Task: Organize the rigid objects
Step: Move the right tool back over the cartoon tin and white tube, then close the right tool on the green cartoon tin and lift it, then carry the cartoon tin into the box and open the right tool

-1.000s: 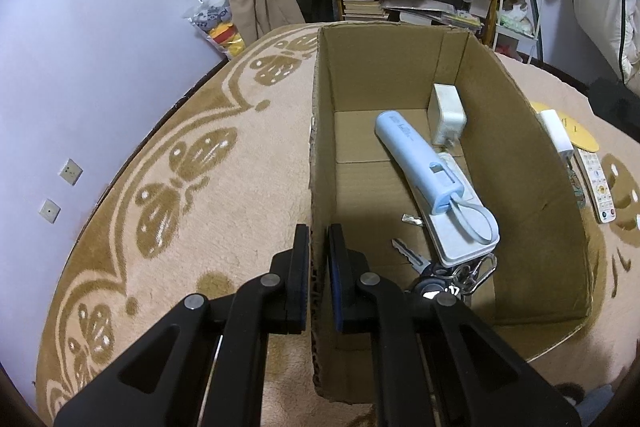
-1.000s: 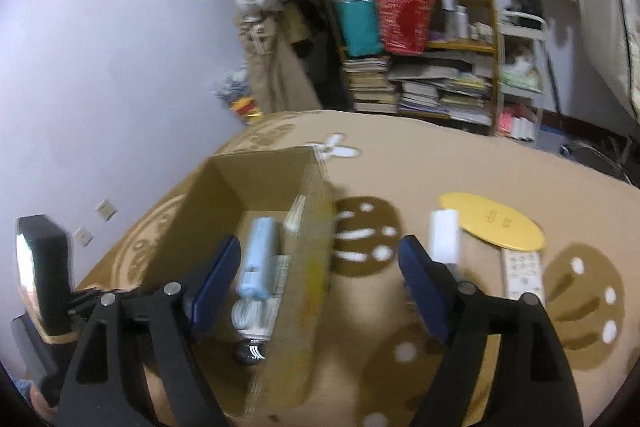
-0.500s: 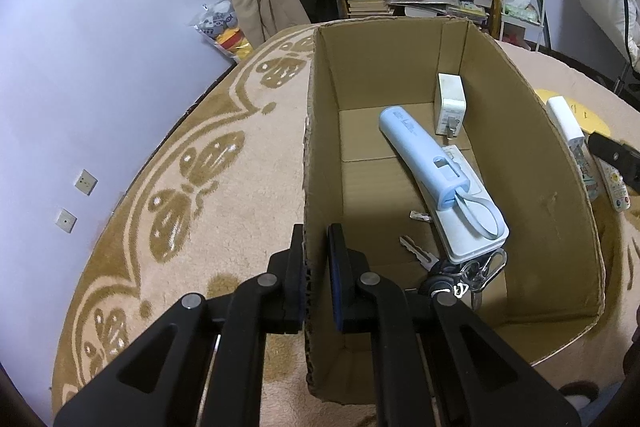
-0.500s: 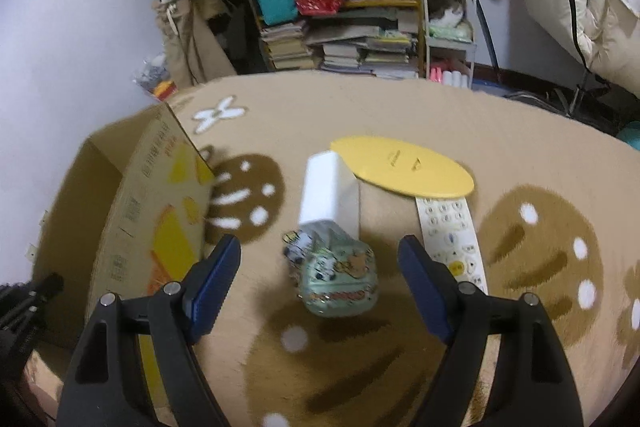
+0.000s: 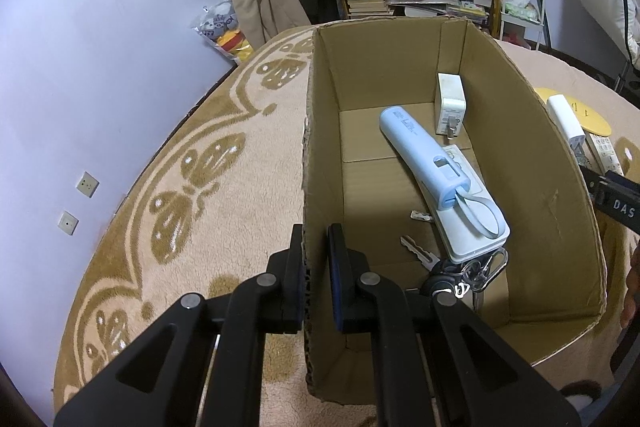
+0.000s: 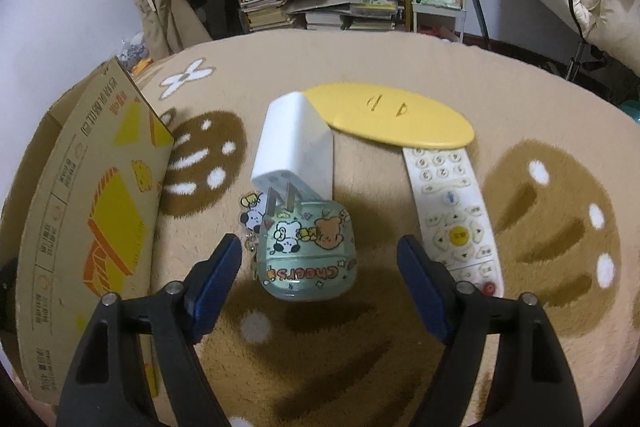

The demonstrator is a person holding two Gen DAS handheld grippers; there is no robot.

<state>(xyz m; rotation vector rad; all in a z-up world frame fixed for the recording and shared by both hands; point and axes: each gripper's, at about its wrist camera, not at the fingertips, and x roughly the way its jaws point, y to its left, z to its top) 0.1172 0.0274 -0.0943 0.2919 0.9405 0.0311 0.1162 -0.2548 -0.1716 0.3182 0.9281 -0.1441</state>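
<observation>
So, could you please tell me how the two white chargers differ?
The charger in the box stands upright against the far wall; the charger on the rug lies flat, prongs toward the sticker case. The rug one looks longer. Both are white with metal prongs.

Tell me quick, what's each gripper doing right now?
Left gripper: shut on the cardboard box wall.
Right gripper: open, jaws just been closing, nothing gripped, above the green case.

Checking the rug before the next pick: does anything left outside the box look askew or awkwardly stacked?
Yes: the white plug charger lies with its prongs over the green cartoon-printed case, and the yellow oval disc overlaps the white remote control.
</observation>
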